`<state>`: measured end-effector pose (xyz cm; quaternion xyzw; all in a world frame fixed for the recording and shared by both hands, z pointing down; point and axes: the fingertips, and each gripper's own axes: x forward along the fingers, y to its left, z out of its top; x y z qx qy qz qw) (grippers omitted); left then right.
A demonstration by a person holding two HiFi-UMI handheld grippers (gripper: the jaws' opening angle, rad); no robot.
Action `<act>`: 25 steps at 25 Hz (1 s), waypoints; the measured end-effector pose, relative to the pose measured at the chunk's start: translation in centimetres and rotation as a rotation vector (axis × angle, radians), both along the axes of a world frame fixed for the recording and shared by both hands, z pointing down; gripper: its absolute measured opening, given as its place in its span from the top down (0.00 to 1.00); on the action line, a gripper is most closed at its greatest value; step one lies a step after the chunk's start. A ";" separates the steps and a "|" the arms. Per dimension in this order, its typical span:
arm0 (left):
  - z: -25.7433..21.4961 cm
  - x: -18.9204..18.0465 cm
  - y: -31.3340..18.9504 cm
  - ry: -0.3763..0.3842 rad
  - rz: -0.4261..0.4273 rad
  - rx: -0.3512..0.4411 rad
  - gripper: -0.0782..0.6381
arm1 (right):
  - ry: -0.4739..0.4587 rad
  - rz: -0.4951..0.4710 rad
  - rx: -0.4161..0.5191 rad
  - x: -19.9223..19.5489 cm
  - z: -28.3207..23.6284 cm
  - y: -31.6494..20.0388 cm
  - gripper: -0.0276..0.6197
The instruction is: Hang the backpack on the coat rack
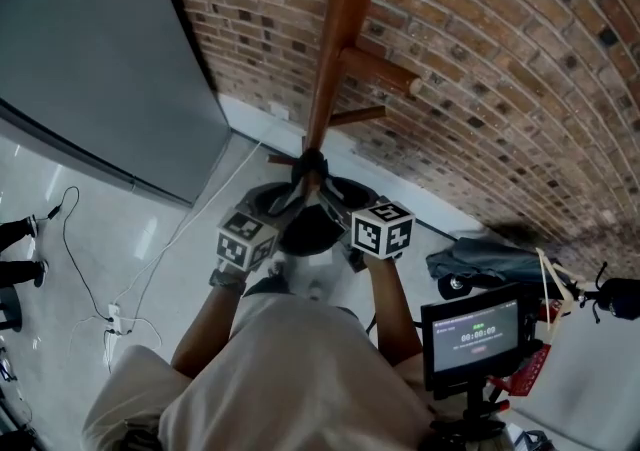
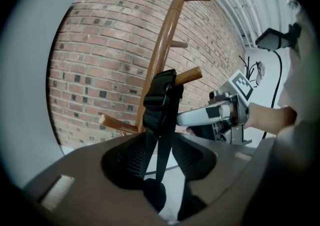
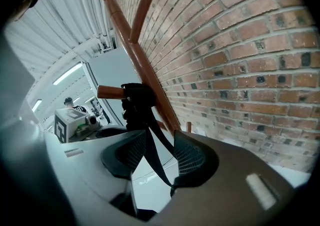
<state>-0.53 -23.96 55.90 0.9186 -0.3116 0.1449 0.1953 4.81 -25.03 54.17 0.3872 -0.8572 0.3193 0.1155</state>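
A wooden coat rack stands against the brick wall. The backpack's black top strap is looped over a lower peg, and the dark backpack body hangs below it. My left gripper is open; in its own view the strap runs down between its ribbed pads with gaps on both sides. My right gripper is open too, and the strap hangs from the peg and passes loosely between its pads.
A brick wall runs behind the rack, with a grey panel to its left. A monitor on a tripod stands at the right, near a grey-blue bundle. White cables lie on the floor at left.
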 end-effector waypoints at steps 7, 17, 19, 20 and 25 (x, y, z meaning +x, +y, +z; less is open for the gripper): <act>-2.9 -1.9 -0.5 -0.017 -0.008 0.071 0.68 | 0.000 0.029 0.066 1.7 -3.0 0.2 0.72; -8.2 -3.4 -2.0 0.046 -0.124 0.159 0.89 | 0.150 0.091 0.268 3.7 -9.2 -0.8 0.85; -9.9 -3.7 -2.4 0.062 -0.136 0.194 0.89 | 0.146 0.108 0.312 3.8 -10.9 -1.1 0.89; -10.7 -3.8 -2.5 0.066 -0.138 0.214 0.89 | 0.143 0.116 0.334 3.8 -11.8 -1.2 0.91; -14.2 -4.4 -2.8 0.062 -0.155 0.315 0.89 | 0.152 0.126 0.421 4.2 -15.1 -1.4 0.95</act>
